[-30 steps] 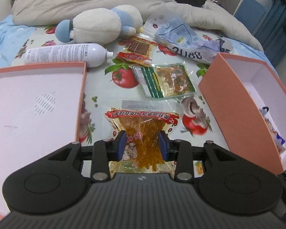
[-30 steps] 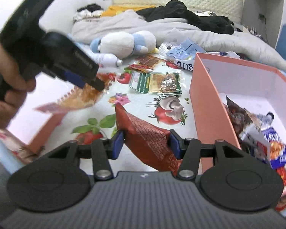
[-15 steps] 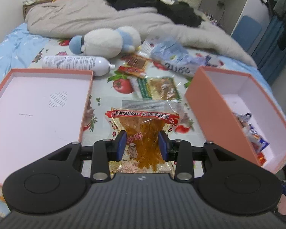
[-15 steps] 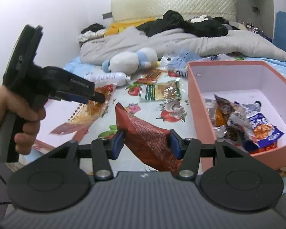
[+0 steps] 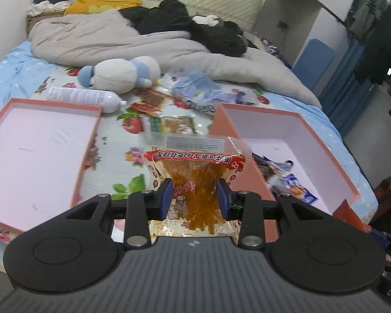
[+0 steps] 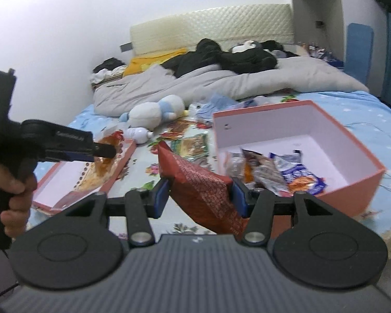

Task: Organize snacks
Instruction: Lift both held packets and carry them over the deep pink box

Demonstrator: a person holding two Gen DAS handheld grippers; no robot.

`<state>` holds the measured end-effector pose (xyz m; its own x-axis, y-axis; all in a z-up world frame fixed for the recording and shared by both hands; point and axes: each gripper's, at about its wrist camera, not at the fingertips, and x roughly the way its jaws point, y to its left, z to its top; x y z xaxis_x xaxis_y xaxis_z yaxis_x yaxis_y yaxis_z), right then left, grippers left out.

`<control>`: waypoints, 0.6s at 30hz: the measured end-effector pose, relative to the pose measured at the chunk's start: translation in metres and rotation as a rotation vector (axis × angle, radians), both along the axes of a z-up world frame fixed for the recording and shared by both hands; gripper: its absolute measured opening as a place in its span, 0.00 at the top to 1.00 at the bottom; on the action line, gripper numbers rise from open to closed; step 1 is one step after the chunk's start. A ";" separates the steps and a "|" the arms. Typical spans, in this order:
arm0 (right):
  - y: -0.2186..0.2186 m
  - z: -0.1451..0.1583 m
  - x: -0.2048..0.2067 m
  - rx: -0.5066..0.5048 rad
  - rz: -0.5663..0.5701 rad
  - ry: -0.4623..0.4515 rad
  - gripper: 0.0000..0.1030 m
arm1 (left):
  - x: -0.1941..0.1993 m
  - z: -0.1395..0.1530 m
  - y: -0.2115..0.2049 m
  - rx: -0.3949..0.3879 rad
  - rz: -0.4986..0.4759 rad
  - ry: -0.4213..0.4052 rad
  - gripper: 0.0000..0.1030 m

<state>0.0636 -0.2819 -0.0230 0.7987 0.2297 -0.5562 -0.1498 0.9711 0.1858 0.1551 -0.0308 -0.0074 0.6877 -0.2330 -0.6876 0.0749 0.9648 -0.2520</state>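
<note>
My left gripper (image 5: 195,200) pinches a clear packet (image 5: 193,180) of orange strips between half-closed jaws; its red banner carries Chinese print I can't read. Right of it sits the pink box (image 5: 323,156) of snacks. My right gripper (image 6: 199,197) clamps a red patterned packet (image 6: 200,187), box just right.

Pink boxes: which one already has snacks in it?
The deeper pink box on the right; wrapped snacks lie inside. The shallow pink tray on the left holds nothing.
</note>
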 end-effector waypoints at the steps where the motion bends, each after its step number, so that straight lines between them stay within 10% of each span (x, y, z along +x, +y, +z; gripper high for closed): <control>1: -0.004 0.001 -0.003 -0.016 -0.010 0.001 0.48 | -0.002 0.000 -0.006 -0.007 -0.013 0.004 0.60; 18: -0.071 -0.001 0.023 -0.044 -0.145 0.033 0.48 | 0.038 0.007 -0.116 -0.093 -0.238 0.010 0.60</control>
